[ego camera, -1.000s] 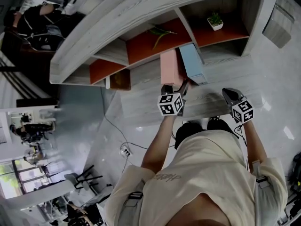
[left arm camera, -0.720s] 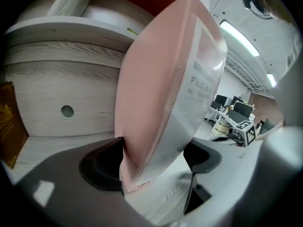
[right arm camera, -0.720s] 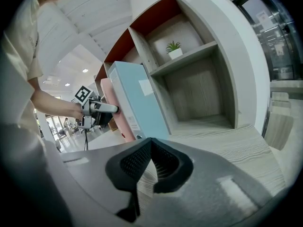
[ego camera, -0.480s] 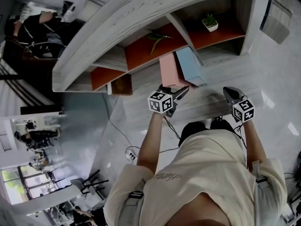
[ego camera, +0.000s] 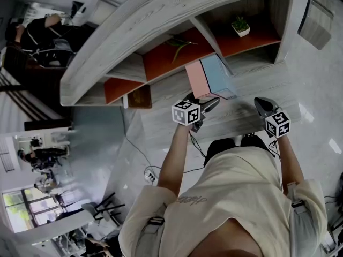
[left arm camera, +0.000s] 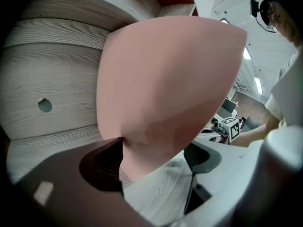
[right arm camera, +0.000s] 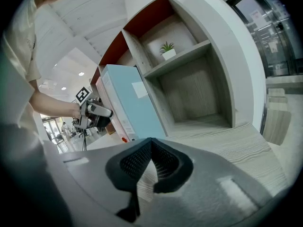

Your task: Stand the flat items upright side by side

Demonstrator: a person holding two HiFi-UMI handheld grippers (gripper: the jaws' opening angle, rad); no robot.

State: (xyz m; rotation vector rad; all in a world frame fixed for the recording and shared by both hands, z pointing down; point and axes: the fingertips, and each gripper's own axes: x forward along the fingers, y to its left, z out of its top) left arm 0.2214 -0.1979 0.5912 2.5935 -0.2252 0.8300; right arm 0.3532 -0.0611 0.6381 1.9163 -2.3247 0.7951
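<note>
The pink box (ego camera: 197, 80) stands upright on the surface (ego camera: 236, 118), touching the blue box (ego camera: 217, 74) on its right. The left tongs (ego camera: 203, 111) are closing, with the pink box's near edge between them but not clamped. The right tongs (right arm camera: 149, 161) are pressed together and empty, off to the right.

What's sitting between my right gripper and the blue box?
Nothing: only bare wooden desktop separates the shut right gripper from the blue box, as the head view shows.
</note>
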